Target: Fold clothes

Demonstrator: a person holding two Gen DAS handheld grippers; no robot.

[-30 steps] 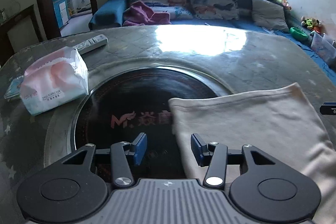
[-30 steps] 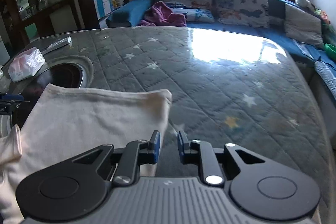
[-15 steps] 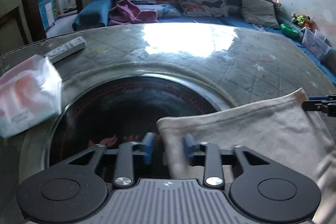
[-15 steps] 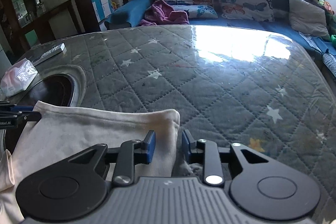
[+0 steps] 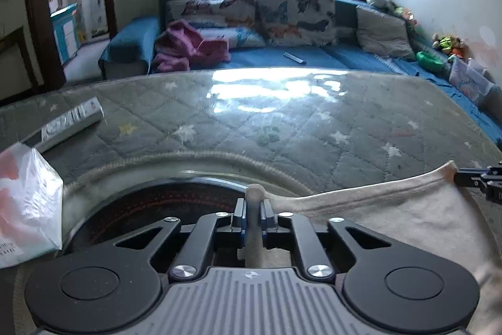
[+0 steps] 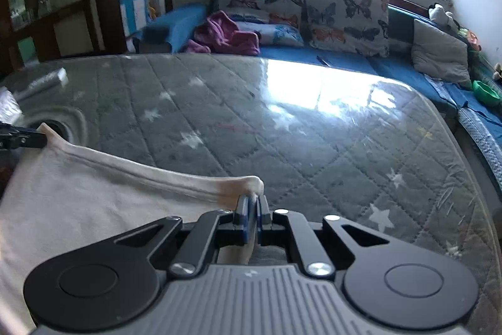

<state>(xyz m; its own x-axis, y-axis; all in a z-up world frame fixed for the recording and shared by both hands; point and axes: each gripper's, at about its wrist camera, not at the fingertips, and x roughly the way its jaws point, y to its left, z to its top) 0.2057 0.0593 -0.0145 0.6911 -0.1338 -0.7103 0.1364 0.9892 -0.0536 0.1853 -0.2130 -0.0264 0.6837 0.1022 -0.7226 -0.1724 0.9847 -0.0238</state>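
Observation:
A cream cloth garment [image 5: 408,218] lies on the quilted grey table cover, with its top hem pulled taut between my two grippers. My left gripper [image 5: 252,209] is shut on the hem's left corner, above the dark round hob. My right gripper [image 6: 252,206] is shut on the hem's right corner; the cream garment [image 6: 94,203] spreads to its left. Each gripper's tip shows in the other view, the right gripper [image 5: 477,181] at the far right edge and the left gripper [image 6: 18,137] at the far left edge.
A tissue pack [image 5: 25,206] sits left of the dark round hob [image 5: 157,203]. A remote control [image 5: 72,121] lies farther back left. The quilted table cover [image 6: 313,131] stretches ahead. A blue sofa [image 5: 313,55] with cushions and a purple garment [image 5: 188,49] stands behind.
Both grippers closed on the garment's top corners and lifted them. The hem went from lying flat to being pulled taut between them.

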